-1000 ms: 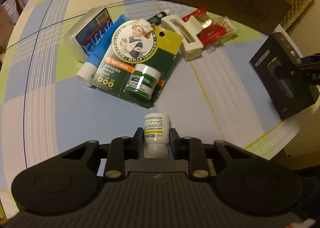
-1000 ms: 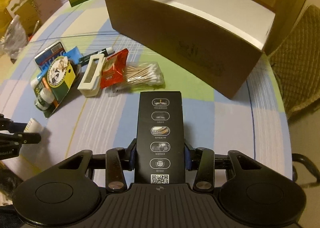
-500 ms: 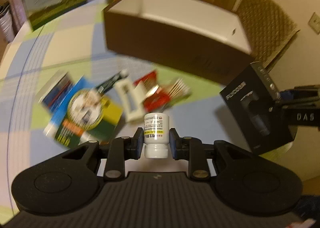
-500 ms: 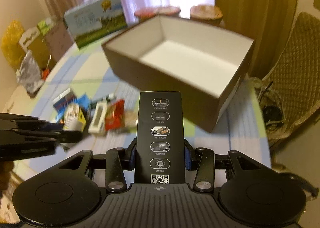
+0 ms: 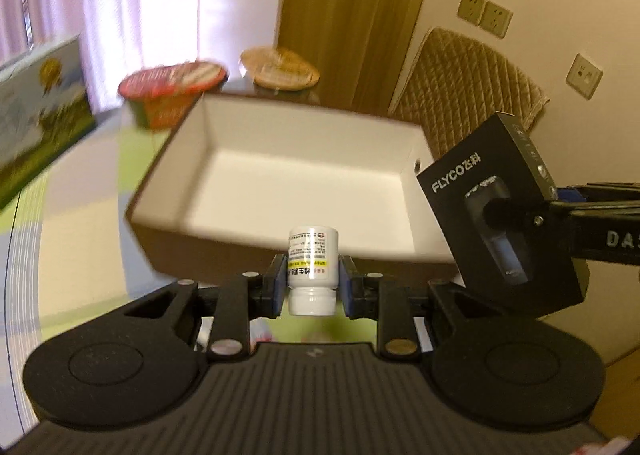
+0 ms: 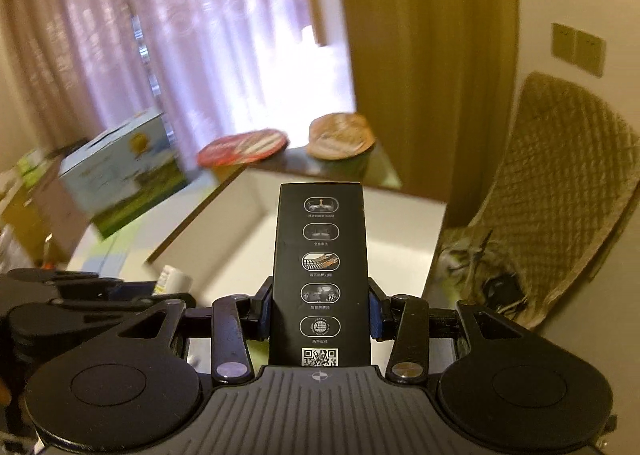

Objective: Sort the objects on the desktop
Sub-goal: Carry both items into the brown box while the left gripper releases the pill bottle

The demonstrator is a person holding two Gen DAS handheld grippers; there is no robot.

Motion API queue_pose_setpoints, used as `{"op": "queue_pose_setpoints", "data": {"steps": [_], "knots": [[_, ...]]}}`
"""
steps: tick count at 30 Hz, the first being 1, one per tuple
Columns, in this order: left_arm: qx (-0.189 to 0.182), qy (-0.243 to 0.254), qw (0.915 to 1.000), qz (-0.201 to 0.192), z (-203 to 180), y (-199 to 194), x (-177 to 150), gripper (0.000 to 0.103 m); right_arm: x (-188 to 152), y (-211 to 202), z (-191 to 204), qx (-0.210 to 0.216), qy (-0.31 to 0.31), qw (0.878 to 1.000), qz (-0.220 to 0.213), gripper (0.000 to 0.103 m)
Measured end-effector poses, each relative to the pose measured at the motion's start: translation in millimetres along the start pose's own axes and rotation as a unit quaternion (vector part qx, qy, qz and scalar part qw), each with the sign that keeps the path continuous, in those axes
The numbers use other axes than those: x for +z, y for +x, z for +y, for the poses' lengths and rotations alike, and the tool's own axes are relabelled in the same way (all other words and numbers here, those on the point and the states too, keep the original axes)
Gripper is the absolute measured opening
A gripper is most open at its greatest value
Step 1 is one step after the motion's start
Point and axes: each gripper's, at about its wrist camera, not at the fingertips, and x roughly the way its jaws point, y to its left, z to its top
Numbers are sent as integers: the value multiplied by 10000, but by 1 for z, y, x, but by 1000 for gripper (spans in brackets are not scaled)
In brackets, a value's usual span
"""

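Bottle: I see the white bottle (image 5: 312, 269) clamped upside down in my left claw (image 5: 312, 287), cap toward the camera, held in the air just before the near wall of the box.
Left claw: closed on the bottle, blue pads pressing both its sides.
Black carton: the FLYCO carton (image 6: 320, 275) stands upright in my right claw (image 6: 320, 311), over the box's right side; from the left wrist view it (image 5: 502, 215) tilts beside the box's right end.
Right claw: shut on the carton's narrow sides.
Box: brown outside, white inside (image 5: 288, 179), open top, on the tabletop (image 5: 80, 239).
Behind: two lidded bowls (image 5: 176, 91), a printed case (image 5: 36, 115), a quilted chair (image 5: 472, 83).
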Motion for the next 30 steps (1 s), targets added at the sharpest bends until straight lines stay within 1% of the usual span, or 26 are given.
{"op": "queue_pose_setpoints", "data": {"steps": [4,6,10,16,18,22,26,30], "knots": [[-2,210,9998,-57,-8,24,31,22,20,47,-6,-256,315,9989,226,41],[7,216,9998,46,-8,45,45,22,24,69,-10,-416,400,9976,386,41],[-50,138,9994,307,-2,89,64,22,25,109,-19,-875,503,9925,686,41],[-16,-21,9960,891,11,154,67,22,18,148,-34,-1204,540,9856,1056,41],[3,-75,9944,1054,14,169,66,22,16,157,-36,-1264,511,9837,1168,41],[120,-27,9901,1395,16,200,60,22,11,171,-36,-1371,384,9804,1366,41],[222,24,9858,1665,19,217,56,22,9,181,-39,-1457,309,9782,1446,41],[315,40,9833,1791,20,226,52,22,12,184,-39,-1560,113,9774,1425,41]]}}
